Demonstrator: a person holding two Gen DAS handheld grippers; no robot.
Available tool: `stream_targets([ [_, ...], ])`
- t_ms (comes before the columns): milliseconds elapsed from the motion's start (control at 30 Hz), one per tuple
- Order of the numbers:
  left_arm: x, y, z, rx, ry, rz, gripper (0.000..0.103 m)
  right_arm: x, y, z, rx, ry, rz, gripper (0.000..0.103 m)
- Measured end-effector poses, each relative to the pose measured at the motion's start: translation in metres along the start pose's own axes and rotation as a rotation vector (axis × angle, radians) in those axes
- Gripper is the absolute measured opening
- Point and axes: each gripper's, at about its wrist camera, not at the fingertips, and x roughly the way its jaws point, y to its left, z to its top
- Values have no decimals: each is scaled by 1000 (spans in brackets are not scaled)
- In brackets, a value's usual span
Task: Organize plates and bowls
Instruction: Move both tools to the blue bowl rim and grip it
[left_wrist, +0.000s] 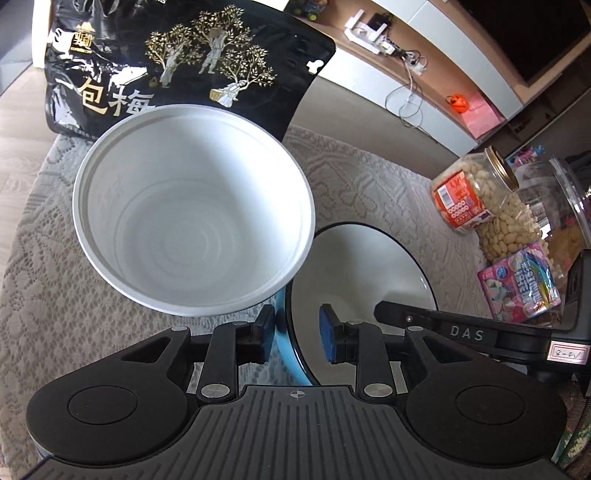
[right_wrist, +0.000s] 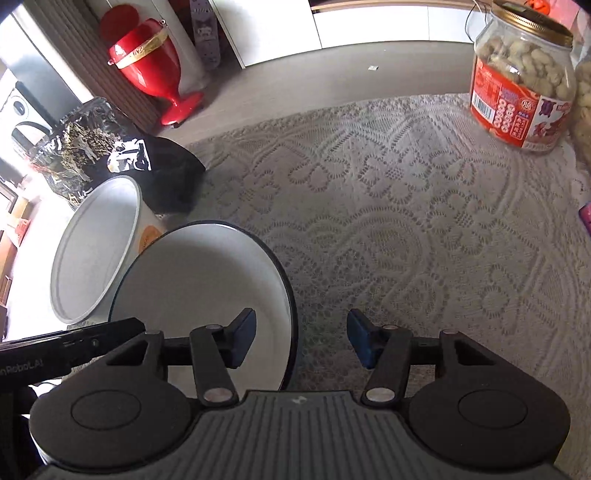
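A table covered by a pale lace cloth (right_wrist: 424, 229) is seen from both wrist cameras. In the left wrist view, the left hand-held gripper (left_wrist: 297, 338) is set with its two blue-padded fingers apart on either side of the near rim of a blue bowl with a white inside and a dark edge (left_wrist: 369, 266); one pad lies outside the wall and the other inside, but whether the rim is actually pinched cannot be told, since a gap is visible between pads and rim. Just to the left of that bowl, touching or nearly touching it, a taller white tub-shaped bowl (left_wrist: 192, 218) is seen, tilted with its mouth toward the camera. Behind the white bowl a black snack bag with gold tree drawings (left_wrist: 177, 70) is stood. At the right, a jar of peanuts with an orange label (left_wrist: 469, 199) and a pink candy packet (left_wrist: 521, 284) are placed near the table's edge. In the right wrist view, the right hand-held gripper (right_wrist: 301, 339) is held wide open with nothing between its fingers; its left finger is over the blue bowl's interior and its right finger over the cloth. A red goblet-shaped bin (right_wrist: 147, 62) is seen on the floor beyond.
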Motion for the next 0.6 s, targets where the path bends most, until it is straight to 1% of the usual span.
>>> stream_targets([
  [33, 2, -1, 0, -1, -3, 7, 30, 5, -1, 1, 9, 20, 17, 39],
  [67, 5, -1, 1, -2, -4, 11, 30, 8, -2, 0, 19, 36, 39, 35],
  [100, 11, -3, 2, -4, -1, 16, 30, 10, -3, 0, 27, 48, 58, 28],
  [133, 16, -4, 2, -7, 7, 19, 30, 11, -4, 0, 33, 58, 73, 23],
  [233, 28, -7, -1, 7, 39, 35, 28, 4, -5, -4, 20, 46, 78, 19],
  [300, 27, -11, -2, 13, 46, 47, 28, -7, -7, -8, 10, 29, 81, 19],
  [400, 27, -18, -6, -16, 106, 16, 28, -23, -11, -16, -16, 1, 51, 19],
  [467, 28, -28, -14, 12, 129, -1, 28, -33, -19, -24, -29, -20, 27, 19],
  [533, 31, -44, -23, 72, 152, 17, 28, -38, -31, -29, -25, -29, 25, 19],
  [600, 34, -53, -27, 107, 141, 41, 28, -38, -39, -33, -11, -28, 37, 19],
])
